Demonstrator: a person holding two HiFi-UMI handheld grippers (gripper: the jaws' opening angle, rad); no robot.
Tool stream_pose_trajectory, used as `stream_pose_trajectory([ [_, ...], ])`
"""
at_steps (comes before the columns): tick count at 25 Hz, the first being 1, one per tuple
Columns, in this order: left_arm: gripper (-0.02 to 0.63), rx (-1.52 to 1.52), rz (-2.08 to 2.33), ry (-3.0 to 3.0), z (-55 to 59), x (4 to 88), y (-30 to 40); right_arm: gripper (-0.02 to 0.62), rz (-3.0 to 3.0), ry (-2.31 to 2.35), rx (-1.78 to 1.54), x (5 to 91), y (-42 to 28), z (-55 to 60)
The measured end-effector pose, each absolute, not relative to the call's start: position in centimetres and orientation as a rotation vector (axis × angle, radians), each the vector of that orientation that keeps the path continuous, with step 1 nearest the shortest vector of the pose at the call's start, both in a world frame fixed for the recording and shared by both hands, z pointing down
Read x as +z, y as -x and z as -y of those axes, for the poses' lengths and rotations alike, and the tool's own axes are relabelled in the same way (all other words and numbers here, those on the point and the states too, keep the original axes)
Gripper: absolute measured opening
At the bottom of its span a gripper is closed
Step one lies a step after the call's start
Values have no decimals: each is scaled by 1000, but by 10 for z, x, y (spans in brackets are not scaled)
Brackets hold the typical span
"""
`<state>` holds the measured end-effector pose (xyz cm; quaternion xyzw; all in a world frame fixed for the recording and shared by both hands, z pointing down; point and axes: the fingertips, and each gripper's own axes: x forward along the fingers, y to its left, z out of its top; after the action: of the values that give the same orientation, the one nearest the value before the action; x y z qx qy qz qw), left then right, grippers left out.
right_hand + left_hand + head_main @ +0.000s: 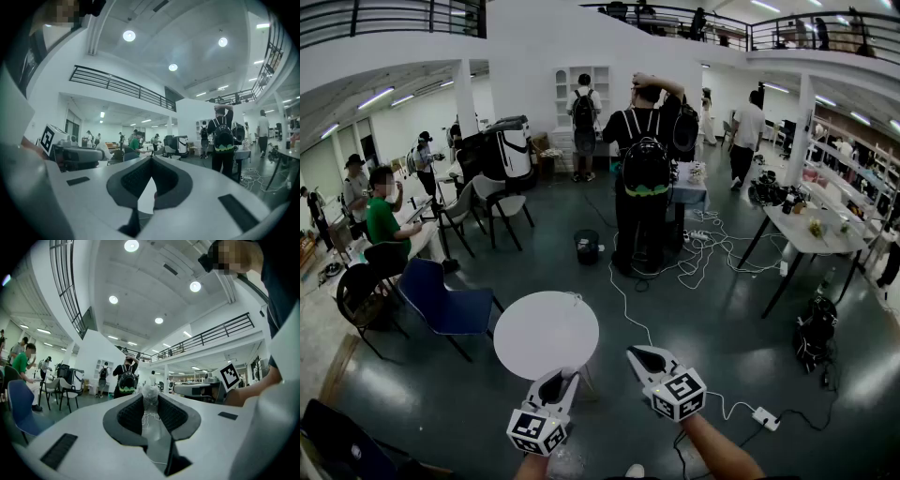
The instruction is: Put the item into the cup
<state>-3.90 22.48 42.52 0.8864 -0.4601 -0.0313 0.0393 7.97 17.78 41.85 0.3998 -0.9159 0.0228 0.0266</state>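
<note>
Two grippers sit nearest, at the bottom edge of the head view, each carrying one marker cube. Both forearms are cut off by the frame. The left gripper has its jaws narrowed onto the item, one small crumpled whitish wad pinched at the jaw tips with thin threads trailing down. What the wad is made of is hard to tell. In the head view the item is too small to make out. The right gripper has its jaw tips together with nothing between them. Both grippers point level, side by side but apart. In the head view the left one's tips overlap the near rim of one round white table, whose top is bare, and the right one's tips sit just beside that rim, over the floor. The floor is dark, glossy and reflective. One long white table at right holds small clutter too small to identify. One blue chair stands left of the round table, with one black bin beyond it. White cables snake across the floor to a power strip. One person with a backpack stands centre, back to the camera, and one seated person in green is at left. Others farther off are small, and some are partly hidden. The room is a big open hall with white walls, ceiling lights and a mezzanine with a black railing.
</note>
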Motion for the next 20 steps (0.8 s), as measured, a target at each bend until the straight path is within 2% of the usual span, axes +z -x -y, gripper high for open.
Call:
stream_pose_trajectory([
  [20,100,-89,1487,-2698,-179,435,-8,17,2852,-1181,86,435,-123,-129],
])
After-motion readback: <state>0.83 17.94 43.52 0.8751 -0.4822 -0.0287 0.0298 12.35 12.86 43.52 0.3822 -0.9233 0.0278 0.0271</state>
